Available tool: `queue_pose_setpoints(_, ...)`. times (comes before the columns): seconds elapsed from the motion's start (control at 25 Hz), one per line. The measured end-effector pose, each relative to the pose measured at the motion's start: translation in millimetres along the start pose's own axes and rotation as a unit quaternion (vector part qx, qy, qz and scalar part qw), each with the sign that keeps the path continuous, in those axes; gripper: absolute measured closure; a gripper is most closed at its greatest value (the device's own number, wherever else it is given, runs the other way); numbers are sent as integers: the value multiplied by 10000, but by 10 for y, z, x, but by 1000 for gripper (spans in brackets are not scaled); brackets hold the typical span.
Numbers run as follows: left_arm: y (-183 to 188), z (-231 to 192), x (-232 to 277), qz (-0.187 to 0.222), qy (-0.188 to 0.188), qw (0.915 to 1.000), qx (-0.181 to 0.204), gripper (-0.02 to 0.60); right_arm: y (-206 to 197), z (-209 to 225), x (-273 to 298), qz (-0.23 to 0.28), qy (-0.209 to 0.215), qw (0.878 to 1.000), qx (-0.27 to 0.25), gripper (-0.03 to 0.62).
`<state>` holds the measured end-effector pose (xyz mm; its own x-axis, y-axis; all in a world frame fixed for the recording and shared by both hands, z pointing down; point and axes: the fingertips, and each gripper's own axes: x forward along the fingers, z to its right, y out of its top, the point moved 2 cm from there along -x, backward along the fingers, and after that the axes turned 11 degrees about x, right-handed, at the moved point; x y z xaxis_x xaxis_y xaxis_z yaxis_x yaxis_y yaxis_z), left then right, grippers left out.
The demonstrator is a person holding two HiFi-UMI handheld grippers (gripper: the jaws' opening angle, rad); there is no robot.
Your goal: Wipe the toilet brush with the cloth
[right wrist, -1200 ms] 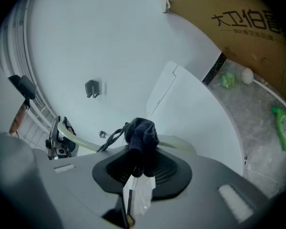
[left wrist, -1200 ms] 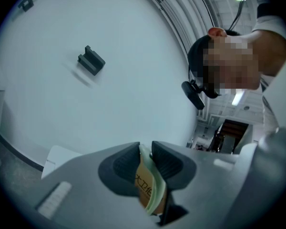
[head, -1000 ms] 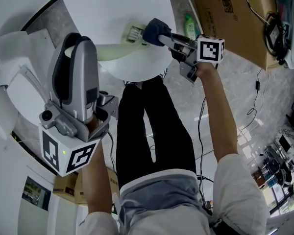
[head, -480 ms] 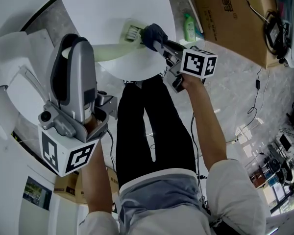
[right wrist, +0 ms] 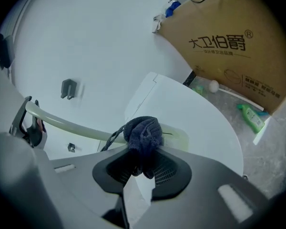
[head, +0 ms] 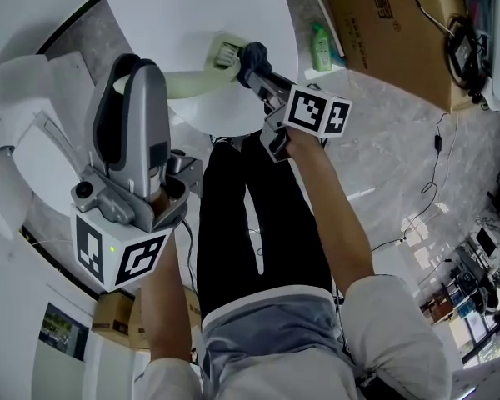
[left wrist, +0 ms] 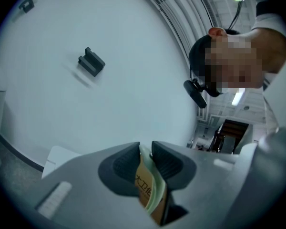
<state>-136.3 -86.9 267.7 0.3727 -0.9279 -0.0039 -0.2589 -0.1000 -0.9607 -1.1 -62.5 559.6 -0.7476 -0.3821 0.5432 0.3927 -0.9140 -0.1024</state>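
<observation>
The toilet brush has a pale green handle point(head: 192, 80) and a bristled head point(head: 225, 54), held level over the white toilet lid point(head: 183, 15). My left gripper point(head: 135, 72) is shut on the handle's end point(left wrist: 151, 191), which carries a brown label. My right gripper point(head: 257, 65) is shut on a dark blue cloth point(head: 254, 56) bunched into a ball. The cloth point(right wrist: 143, 132) presses against the brush where the handle point(right wrist: 69, 125) meets the head point(right wrist: 178, 138). In the right gripper view the cloth hides most of the head.
A cardboard box point(head: 383, 23) stands on the floor at the right, with a green bottle point(head: 321, 47) beside it and cables point(head: 437, 148) trailing across the tiles. The person's legs in black trousers point(head: 258, 215) are below the toilet. A small dark bracket point(left wrist: 91, 62) sits on the white wall.
My right gripper has slid left with the cloth, along the brush toward the head end of the handle. My left gripper has stayed almost still, holding the handle.
</observation>
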Motion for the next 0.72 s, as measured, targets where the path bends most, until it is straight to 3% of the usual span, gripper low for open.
queue_pose_setpoints(0.72,11,2,-51,-11,-107,9999,-40,581,-49,-149,-69,-84,351,9993,49,517)
